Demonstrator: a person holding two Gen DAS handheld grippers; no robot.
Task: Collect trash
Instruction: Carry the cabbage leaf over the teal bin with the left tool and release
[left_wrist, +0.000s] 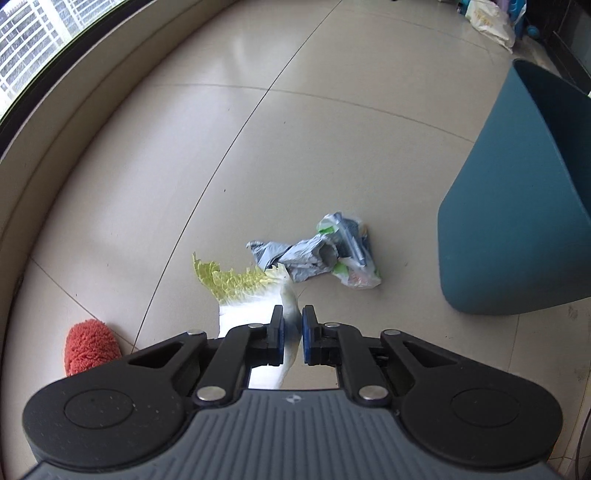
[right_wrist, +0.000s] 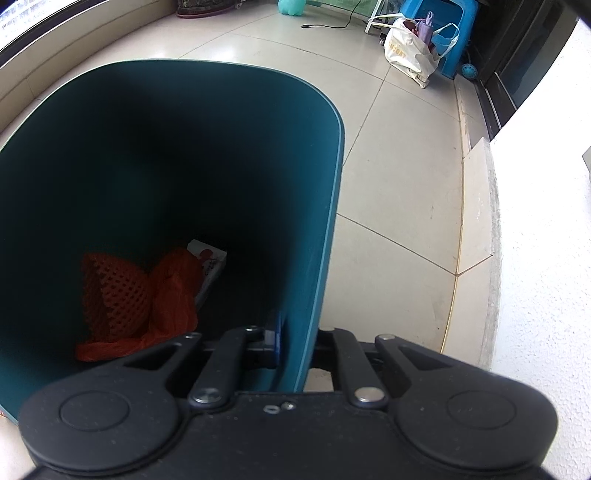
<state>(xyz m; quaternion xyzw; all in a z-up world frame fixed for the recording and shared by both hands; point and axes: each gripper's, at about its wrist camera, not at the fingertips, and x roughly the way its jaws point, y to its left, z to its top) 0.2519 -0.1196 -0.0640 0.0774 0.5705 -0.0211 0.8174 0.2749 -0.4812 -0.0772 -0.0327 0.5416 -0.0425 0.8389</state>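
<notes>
My left gripper is shut on a cabbage leaf, pinching its white stalk; the yellow-green frill hangs out to the left, above the tiled floor. Beyond it on the floor lies a crumpled bundle of grey and clear plastic bags. The teal trash bin stands at the right of the left wrist view. My right gripper is shut on the bin's wall, one finger inside and one outside. Inside the bin lie an orange foam net, an orange plastic bag and a white carton.
An orange fluffy duster head lies at the lower left by the window ledge. A white tote bag and a blue stool stand at the far wall. A white wall rises at the right.
</notes>
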